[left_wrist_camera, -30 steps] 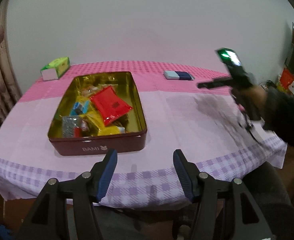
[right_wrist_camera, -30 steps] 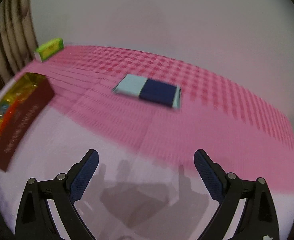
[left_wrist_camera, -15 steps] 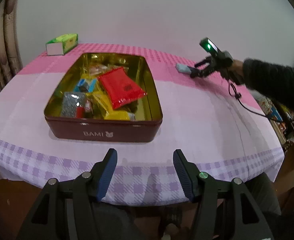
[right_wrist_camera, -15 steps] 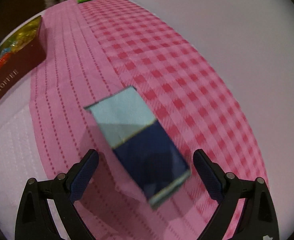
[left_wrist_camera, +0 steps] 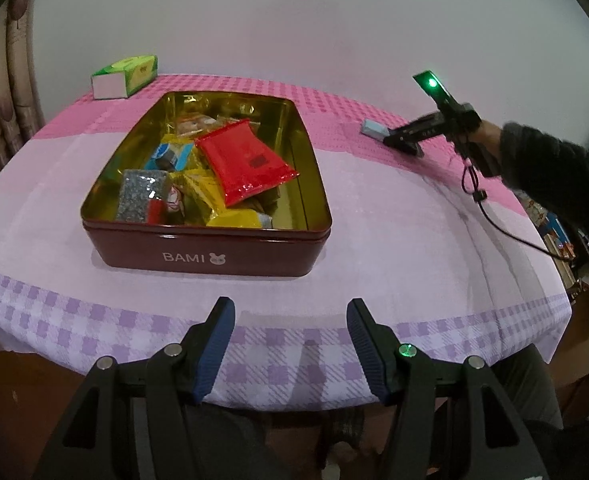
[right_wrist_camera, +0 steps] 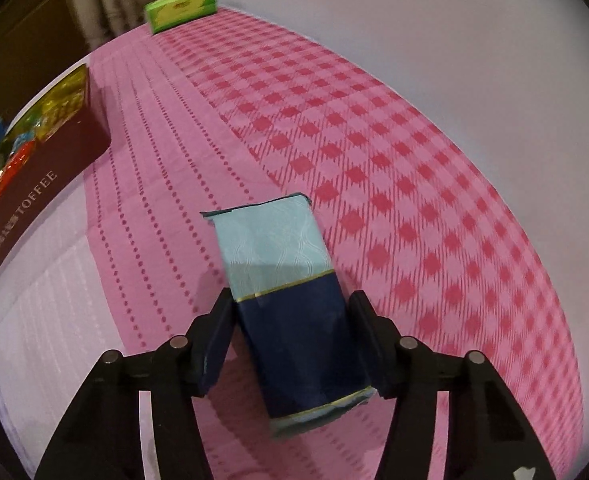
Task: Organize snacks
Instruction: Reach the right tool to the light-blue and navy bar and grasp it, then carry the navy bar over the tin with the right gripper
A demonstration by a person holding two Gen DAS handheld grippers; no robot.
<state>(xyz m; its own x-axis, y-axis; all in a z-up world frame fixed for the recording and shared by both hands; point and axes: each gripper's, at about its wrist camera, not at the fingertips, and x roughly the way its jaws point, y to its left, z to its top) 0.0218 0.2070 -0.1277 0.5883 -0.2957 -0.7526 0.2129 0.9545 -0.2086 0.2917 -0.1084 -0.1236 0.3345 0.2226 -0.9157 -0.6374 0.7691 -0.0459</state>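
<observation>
Flat snack packet [right_wrist_camera: 290, 304], pale blue at the far half, navy at the near half, thin gold band between; lying on the pink checked tablecloth [right_wrist_camera: 394, 184] near its far edge; right gripper [right_wrist_camera: 290, 336] closing around the navy half, fingers at both sides; left gripper [left_wrist_camera: 290, 344] spread, empty, over the near edge; tin [left_wrist_camera: 210, 248] of sweets beyond.

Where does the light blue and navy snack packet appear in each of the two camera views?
Left wrist view: the packet lies small at upper right on the pink checks, its navy end hidden by the right hand-held gripper.
Right wrist view: the packet is large at lower centre, between the closing jaws.
Shared landmark: the green box at the table's far corner.
</observation>
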